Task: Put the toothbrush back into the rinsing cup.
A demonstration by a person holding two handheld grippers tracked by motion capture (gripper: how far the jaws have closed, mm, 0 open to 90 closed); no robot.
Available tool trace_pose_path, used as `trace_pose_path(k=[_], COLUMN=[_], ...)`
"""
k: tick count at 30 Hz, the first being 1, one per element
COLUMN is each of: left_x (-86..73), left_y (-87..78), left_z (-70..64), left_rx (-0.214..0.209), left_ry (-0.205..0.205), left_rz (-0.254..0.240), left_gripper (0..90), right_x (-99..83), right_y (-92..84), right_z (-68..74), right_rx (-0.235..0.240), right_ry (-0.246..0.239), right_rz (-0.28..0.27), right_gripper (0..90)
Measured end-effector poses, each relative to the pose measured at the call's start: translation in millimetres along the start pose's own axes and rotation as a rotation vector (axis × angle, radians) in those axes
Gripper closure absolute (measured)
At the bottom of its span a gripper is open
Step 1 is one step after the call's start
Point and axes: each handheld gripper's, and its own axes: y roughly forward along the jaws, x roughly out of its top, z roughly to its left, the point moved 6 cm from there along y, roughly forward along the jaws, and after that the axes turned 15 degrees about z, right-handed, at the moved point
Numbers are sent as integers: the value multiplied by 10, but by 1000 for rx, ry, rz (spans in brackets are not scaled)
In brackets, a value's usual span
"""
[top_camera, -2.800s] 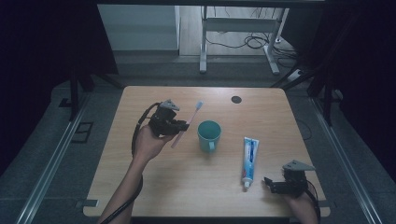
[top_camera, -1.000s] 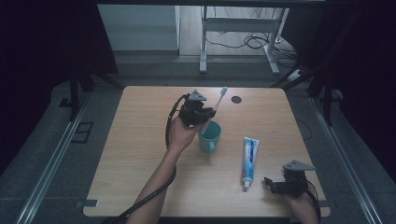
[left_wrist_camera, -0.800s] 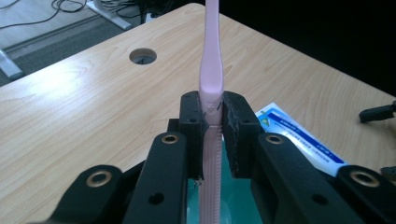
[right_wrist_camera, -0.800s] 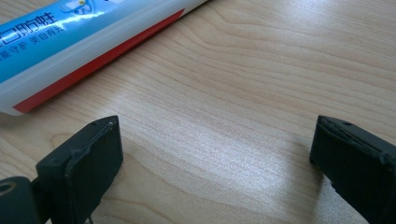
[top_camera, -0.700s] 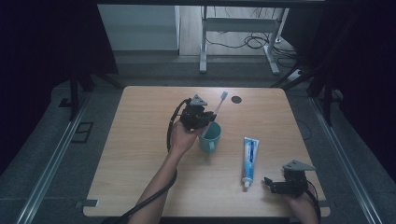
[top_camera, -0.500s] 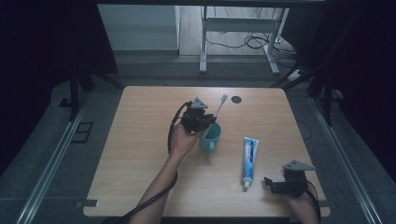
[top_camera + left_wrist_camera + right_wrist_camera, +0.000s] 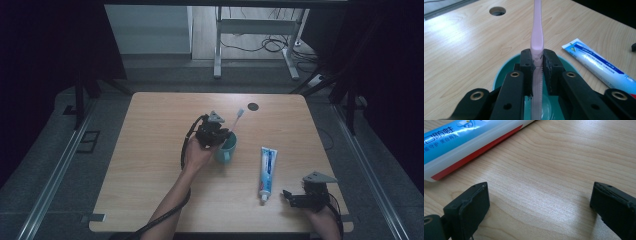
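Both jaws of the left gripper (image 7: 537,62) are clamping a pink toothbrush (image 7: 537,37) mid-handle, its head pointing up-and-away above the teal cup (image 7: 501,75).

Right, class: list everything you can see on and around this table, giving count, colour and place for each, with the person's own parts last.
Toothbrush: one, pink, clamped upright, lower end inside the cup.
Cup: one, teal, table centre.
Toothpaste tube: one, white and blue, lying flat right of the cup.
Table: one, light wood, with a round hole near the far edge.
Desk frame: one, white, on the floor beyond the table.
Left hand-held gripper: one, black, shut on the toothbrush above the cup.
Right hand-held gripper: one, black, open, near right table corner.
Forearms: two, entering from the bottom.
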Motion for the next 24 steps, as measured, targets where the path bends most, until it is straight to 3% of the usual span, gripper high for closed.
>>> trace_pose_path(k=[18, 24], left_x=[-78, -85], left_y=[143, 132], left_z=[-12, -9], left_rx=[19, 18], left_ry=[2, -2], left_rz=[103, 109], left_gripper=[779, 759], right_x=[0, 0], right_y=[0, 0], right_z=[0, 0], right_rx=[0, 0], right_ry=[0, 0], right_rz=[0, 0], right_gripper=[21, 21])
